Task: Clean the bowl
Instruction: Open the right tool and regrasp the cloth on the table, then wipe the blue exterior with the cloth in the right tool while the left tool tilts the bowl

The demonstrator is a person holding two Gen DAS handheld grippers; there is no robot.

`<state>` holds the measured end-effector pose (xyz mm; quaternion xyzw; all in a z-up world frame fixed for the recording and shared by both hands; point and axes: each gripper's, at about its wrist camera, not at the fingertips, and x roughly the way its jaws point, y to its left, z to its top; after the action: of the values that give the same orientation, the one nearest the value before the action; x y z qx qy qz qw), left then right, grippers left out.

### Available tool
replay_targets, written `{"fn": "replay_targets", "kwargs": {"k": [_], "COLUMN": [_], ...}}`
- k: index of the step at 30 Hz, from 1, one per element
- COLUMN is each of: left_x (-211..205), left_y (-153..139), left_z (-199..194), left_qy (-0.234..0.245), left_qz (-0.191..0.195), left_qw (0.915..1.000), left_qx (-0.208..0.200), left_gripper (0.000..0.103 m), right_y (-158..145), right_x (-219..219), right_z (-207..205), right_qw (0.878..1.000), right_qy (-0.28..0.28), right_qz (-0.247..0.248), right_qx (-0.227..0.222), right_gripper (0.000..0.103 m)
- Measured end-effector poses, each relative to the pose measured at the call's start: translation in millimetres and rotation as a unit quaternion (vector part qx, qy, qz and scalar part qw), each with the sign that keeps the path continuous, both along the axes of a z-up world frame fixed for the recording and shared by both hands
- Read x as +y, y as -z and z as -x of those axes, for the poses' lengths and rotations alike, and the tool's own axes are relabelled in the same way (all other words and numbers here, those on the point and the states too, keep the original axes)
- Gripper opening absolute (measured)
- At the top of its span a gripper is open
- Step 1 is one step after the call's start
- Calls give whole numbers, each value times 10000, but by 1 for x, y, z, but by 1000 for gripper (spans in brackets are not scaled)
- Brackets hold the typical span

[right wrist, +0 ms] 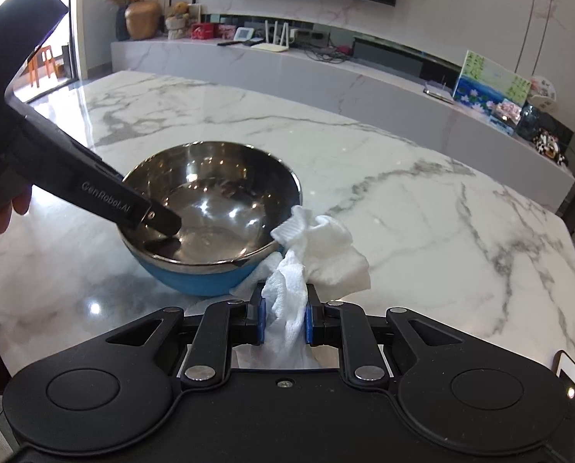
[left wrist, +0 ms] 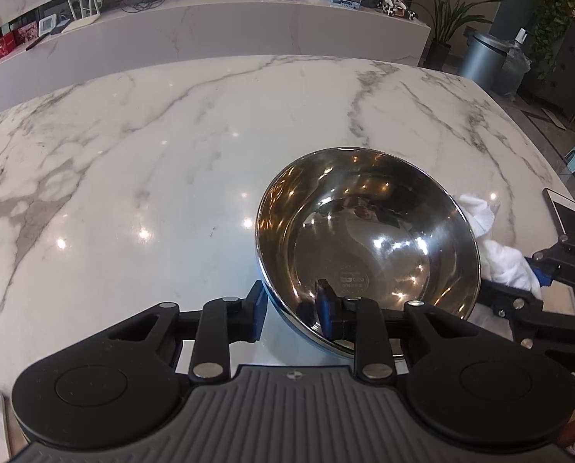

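Left claw clamps the bowl rim at its 7 o'clock; right claw pinches the paper towel at 4 o'clock, on the table.

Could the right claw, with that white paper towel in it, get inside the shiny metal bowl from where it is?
Probably yes. The right claw grips the crumpled white paper towel beside the blue-sided steel bowl; only the left claw pinches the near rim.

Both pictures are bright and sharp at the centre. Ceiling lamps leave small white glare spots on the glossy marble tabletop and inside the steel bowl. Daylight blows out a window at far left. Fisheye distortion bends the edges; the corners darken.
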<state>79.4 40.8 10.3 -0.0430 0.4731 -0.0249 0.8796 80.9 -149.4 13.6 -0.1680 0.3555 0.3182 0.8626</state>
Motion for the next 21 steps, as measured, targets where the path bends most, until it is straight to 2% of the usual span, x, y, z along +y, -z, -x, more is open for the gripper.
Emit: {"fn": "replay_targets", "kwargs": {"k": [5,10,12,13,14,19,21], "left_x": [-4,3,6,7,8,11,10], "left_y": [2,1,0,-1,0,6,5], "left_z": [-2,-1,1,2,3,4,5], "left_qy": [48,-106,-211,-266,-320,-466,-445], "left_qz": [-75,179,245,268,308,670,686], "left_qw": [10000,9998,9995,9993,9990,9964,9964], "left_qx": [-19,30,3,-15,-4,227,219], "left_gripper": [25,26,34,43,46,46,44], "right_y": [14,18,18,18,18,18,18], "right_x": [11,12,11,12,12,12,12], "right_z": [-1,-3,-4,-4,-3,-4,-4], "right_qw": [9994,9989,9988,9988,9988,9988,9987], "right_qy": [-105,-60,-27,-27,-34,-39,-40], "right_qz": [165,210,192,203,218,239,246], "right_qx": [299,412,445,442,433,437,441], "right_gripper": [16,16,16,16,16,16,16]}}
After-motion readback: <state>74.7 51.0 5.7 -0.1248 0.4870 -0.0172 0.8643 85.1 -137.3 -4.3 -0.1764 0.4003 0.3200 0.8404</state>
